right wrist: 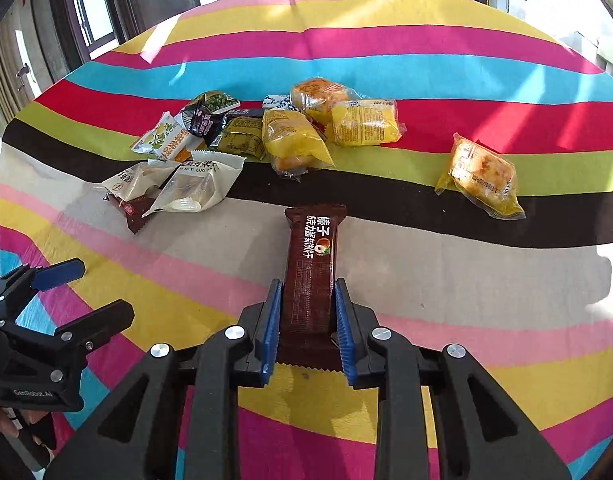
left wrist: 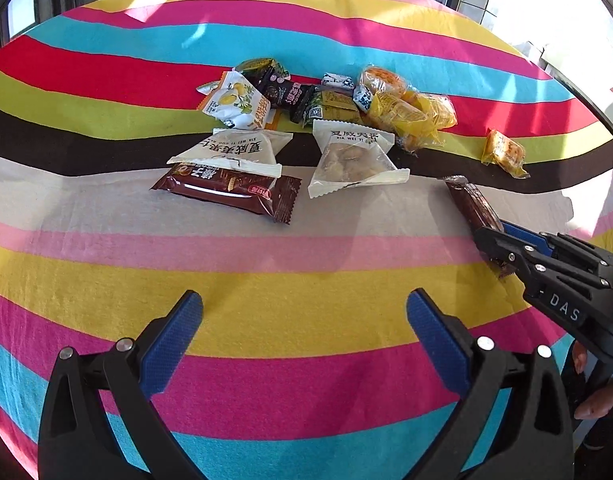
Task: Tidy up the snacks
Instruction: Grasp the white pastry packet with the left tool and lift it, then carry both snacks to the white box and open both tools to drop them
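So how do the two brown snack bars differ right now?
The brown bar in the right tool is clamped between its pads; the other brown bar lies free on the cloth. The held bar is uncovered; the other bar has a white packet overlapping its top edge. Both have dark brown wrappers with zigzag ends.

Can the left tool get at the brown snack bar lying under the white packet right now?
Probably yes. The left tool is open and empty, with bare cloth up to the brown snack bar. A white packet overlaps only its far edge.
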